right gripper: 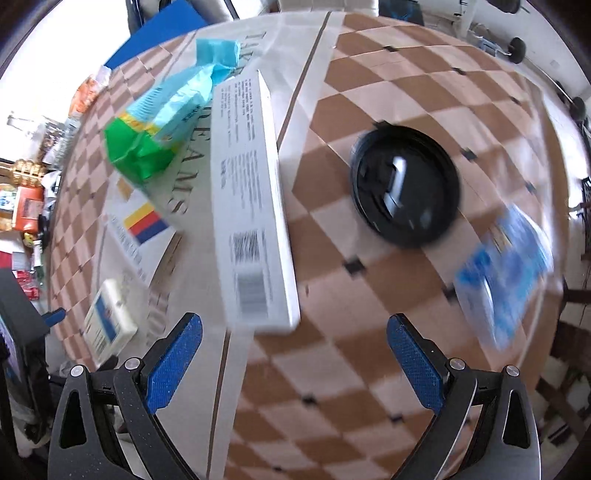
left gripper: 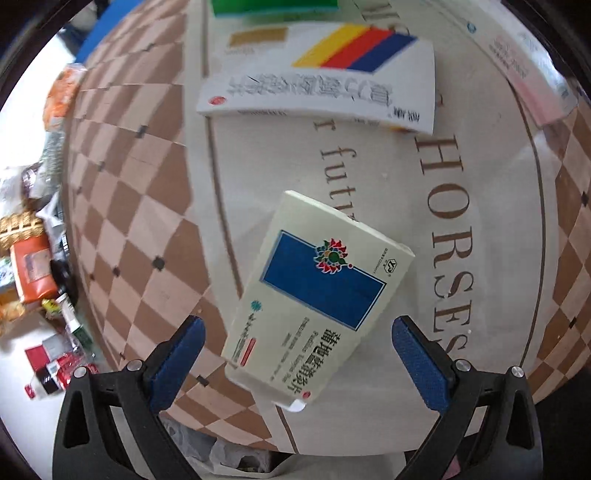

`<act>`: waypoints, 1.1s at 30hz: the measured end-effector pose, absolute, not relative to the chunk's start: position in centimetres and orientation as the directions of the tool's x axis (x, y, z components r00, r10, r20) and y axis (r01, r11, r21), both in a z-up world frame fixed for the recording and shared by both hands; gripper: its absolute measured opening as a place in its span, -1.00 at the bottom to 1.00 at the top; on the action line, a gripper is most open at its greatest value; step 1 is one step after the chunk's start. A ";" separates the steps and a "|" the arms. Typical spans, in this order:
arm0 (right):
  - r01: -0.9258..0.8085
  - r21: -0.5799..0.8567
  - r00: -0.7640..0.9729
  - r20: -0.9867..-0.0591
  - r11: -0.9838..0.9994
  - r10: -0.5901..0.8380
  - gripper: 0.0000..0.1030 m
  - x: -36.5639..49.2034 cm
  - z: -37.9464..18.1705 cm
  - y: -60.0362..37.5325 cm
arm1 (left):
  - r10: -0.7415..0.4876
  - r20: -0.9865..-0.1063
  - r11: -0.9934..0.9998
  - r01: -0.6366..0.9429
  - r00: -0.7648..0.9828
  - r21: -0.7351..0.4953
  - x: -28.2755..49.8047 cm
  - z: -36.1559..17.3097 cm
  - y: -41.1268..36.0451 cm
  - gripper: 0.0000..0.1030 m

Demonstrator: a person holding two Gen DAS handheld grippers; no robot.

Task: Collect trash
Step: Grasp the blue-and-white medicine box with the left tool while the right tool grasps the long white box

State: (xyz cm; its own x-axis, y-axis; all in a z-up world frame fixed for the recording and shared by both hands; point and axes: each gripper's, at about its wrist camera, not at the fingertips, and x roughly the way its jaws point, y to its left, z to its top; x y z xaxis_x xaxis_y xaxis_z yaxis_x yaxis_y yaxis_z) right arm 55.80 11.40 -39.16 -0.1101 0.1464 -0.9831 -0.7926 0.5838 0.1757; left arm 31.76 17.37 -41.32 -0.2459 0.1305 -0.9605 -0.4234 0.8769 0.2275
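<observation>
A cream medicine box with a blue panel [left gripper: 321, 295] lies on the checkered tablecloth [left gripper: 129, 221]. My left gripper [left gripper: 299, 354] is open, its blue pads on either side of the box's near end, apart from it. A white box with yellow, red and blue stripes [left gripper: 325, 77] lies farther back. My right gripper [right gripper: 295, 354] is open and empty above the cloth. A long white box [right gripper: 251, 206] lies just ahead of it, with a green and light blue bag [right gripper: 162, 122], a black round lid [right gripper: 406, 184] and a blue packet [right gripper: 506, 269] around it. The cream box also shows in the right wrist view [right gripper: 107, 325].
A pink and white box [left gripper: 532, 77] lies at the far right and a green item [left gripper: 273, 7] at the back. The floor left of the table holds several packets and boxes [left gripper: 33, 269]. A blue sheet [right gripper: 155, 33] sits at the table's far edge.
</observation>
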 end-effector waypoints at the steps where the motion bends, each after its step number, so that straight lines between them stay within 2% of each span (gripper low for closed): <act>1: -0.796 0.175 -0.114 -0.983 0.579 0.140 0.97 56.0 -39.6 12.1 | 0.116 -0.961 0.886 -0.411 -0.250 0.214 31.8 -41.8 17.4 1.00; 5: -0.815 0.175 -0.126 -0.984 0.552 0.126 0.96 56.1 -41.1 14.9 | 0.055 -0.962 0.915 -0.373 -0.268 0.156 31.7 -43.3 17.2 1.00; 9: -0.837 0.168 -0.128 -0.985 0.520 0.113 0.93 55.6 -42.4 17.3 | 0.010 -0.969 0.903 -0.413 -0.246 0.115 31.5 -43.4 18.0 0.94; 10: -0.841 0.170 -0.132 -0.985 0.514 0.109 0.75 55.4 -42.7 17.7 | -0.003 -0.971 0.900 -0.424 -0.239 0.102 31.4 -43.4 18.3 0.88; 12: -0.860 0.145 -0.105 -0.989 0.490 0.107 0.58 54.8 -42.7 18.4 | -0.037 -0.974 0.889 -0.453 -0.222 0.069 31.2 -43.3 18.6 0.74; 14: -0.871 0.134 -0.088 -0.989 0.473 0.118 0.03 54.3 -42.4 18.7 | -0.073 -0.975 0.872 -0.488 -0.209 0.039 30.8 -43.2 18.7 0.60; 15: -0.868 0.145 -0.100 -0.988 0.474 0.120 0.02 54.2 -42.4 18.5 | -0.094 -0.974 0.858 -0.514 -0.204 0.025 30.5 -43.2 19.0 0.49; 19: -0.859 0.163 -0.127 -0.986 0.486 0.107 0.02 53.6 -42.7 16.3 | -0.153 -0.968 0.728 -0.685 -0.197 0.025 28.8 -43.5 20.0 0.48; 23: -0.851 0.167 -0.151 -0.986 0.497 0.072 0.02 52.5 -43.2 12.7 | -0.234 -0.969 0.500 -0.864 -0.078 -0.051 26.3 -43.7 20.3 0.48; 28: -0.854 0.157 -0.171 -0.985 0.496 0.018 0.03 51.4 -43.6 10.5 | -0.180 -0.977 0.611 -0.791 -0.116 -0.019 27.1 -44.0 17.7 0.61; 30: -0.842 0.167 -0.185 -0.983 0.513 0.015 0.12 51.6 -43.8 10.9 | -0.153 -0.980 0.647 -0.762 -0.127 -0.002 27.6 -44.0 17.0 0.62; 31: -0.832 0.175 -0.199 -0.980 0.527 0.010 0.23 51.7 -43.9 11.2 | -0.155 -0.981 0.649 -0.760 -0.121 -0.008 27.5 -44.1 16.9 0.60; 33: -0.831 0.153 -0.170 -0.985 0.535 0.017 0.27 52.1 -43.8 12.1 | -0.149 -0.983 0.639 -0.769 -0.110 -0.011 27.3 -44.2 16.9 0.57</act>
